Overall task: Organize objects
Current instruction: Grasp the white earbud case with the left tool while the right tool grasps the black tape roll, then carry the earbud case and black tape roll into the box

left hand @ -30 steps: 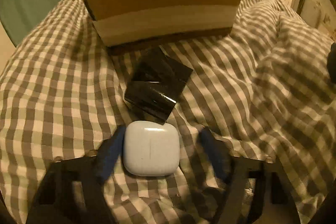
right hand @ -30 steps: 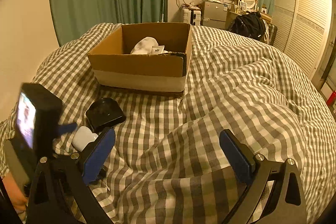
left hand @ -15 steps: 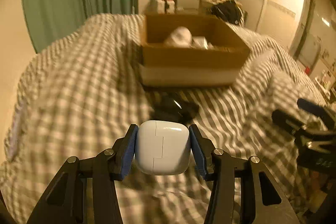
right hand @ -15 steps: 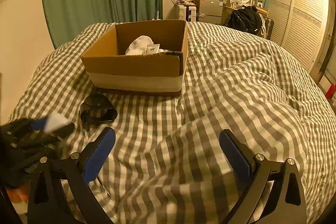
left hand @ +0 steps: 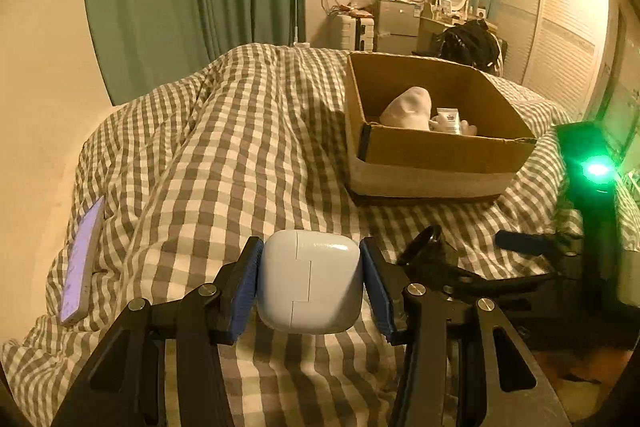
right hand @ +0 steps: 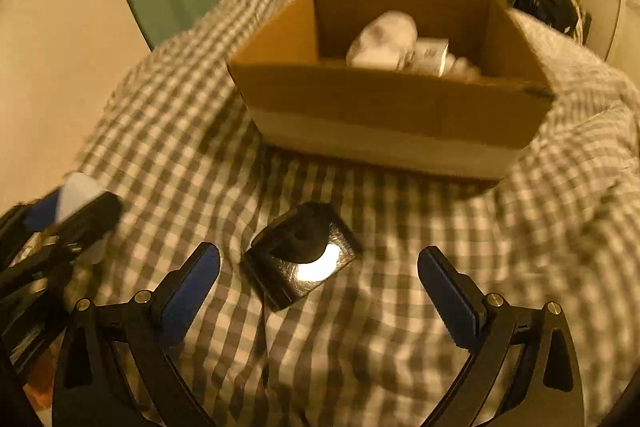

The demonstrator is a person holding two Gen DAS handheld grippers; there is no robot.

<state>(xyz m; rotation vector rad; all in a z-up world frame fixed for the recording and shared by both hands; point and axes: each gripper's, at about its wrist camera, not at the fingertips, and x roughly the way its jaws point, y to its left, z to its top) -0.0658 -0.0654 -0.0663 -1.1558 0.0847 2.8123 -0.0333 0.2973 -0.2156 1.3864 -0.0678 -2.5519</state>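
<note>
My left gripper (left hand: 310,283) is shut on a white earbud case (left hand: 310,279), held above the checked bedcover; in the right wrist view the case (right hand: 78,191) shows at the far left in that gripper (right hand: 68,205). A glossy black square object (right hand: 300,255) lies on the cover. My right gripper (right hand: 320,287) stands open just above and around it, pads apart from it. In the left wrist view the black object (left hand: 424,247) is partly hidden by the right gripper (left hand: 520,243). The cardboard box (left hand: 432,151) (right hand: 384,107) stands beyond, open at the top.
Inside the box lie a white rounded thing (left hand: 408,109) and a small tube (left hand: 448,121). A phone (left hand: 80,259) with a lit screen rests at the bed's left edge. The checked cover (right hand: 540,227) is rumpled on the right. Furniture stands behind the bed.
My left gripper shut on the white case and lifted it off the cover. My right gripper swung left and down, and now hangs over the black object.
</note>
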